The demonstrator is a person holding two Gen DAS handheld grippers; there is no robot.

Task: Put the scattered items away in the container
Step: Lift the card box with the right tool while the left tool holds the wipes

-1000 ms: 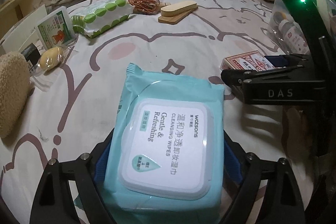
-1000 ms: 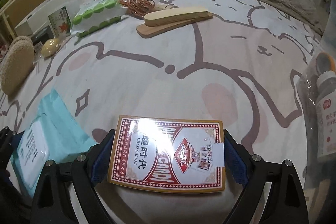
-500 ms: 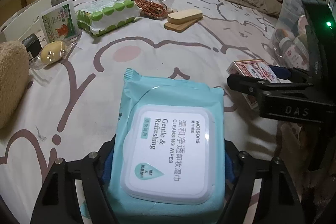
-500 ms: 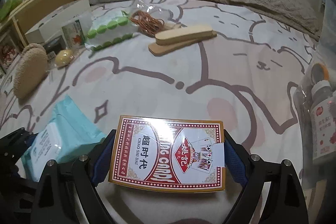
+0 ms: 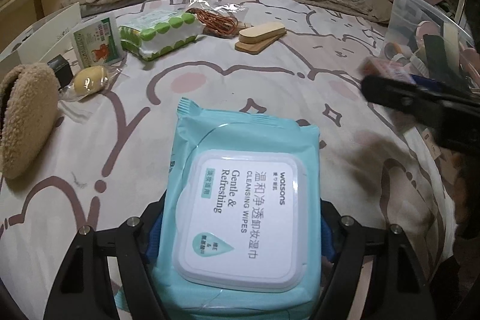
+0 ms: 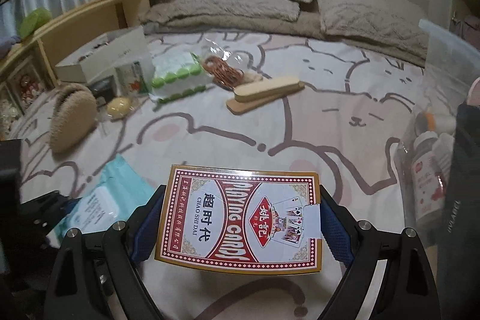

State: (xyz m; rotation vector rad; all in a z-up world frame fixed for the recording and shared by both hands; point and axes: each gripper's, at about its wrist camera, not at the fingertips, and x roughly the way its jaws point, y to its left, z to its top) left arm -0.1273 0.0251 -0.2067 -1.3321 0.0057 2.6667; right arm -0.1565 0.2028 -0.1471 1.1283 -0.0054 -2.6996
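Both hand-held grippers carry something above the bed. Clamped between the blue pads of the left gripper [image 5: 240, 230] is a teal soft pack of cleansing wipes [image 5: 240, 200] with a white hinged lid, its jaws having just closed in further onto the pack's sides. Spread wide, the right gripper [image 6: 240, 221] grips a red-and-white box of playing cards [image 6: 240, 215] by its two short ends.

Beneath them lies the cream bedsheet printed with brown-outlined bears [image 5: 240, 80]. At the right edge stands the clear plastic storage container [image 5: 420, 20], already holding bottles and small items. Far across the sheet, still scattered, lie a tan fleecy slipper-shaped pouch [image 5: 24, 119], a white tissue pack with green dots [image 5: 159, 35], a green-and-white medicine box [image 5: 96, 41], two stacked pale wooden boards [image 5: 261, 33], a coil of orange cord in clear wrap [image 5: 216, 20], and a small yellow wrapped bun [image 5: 88, 80].
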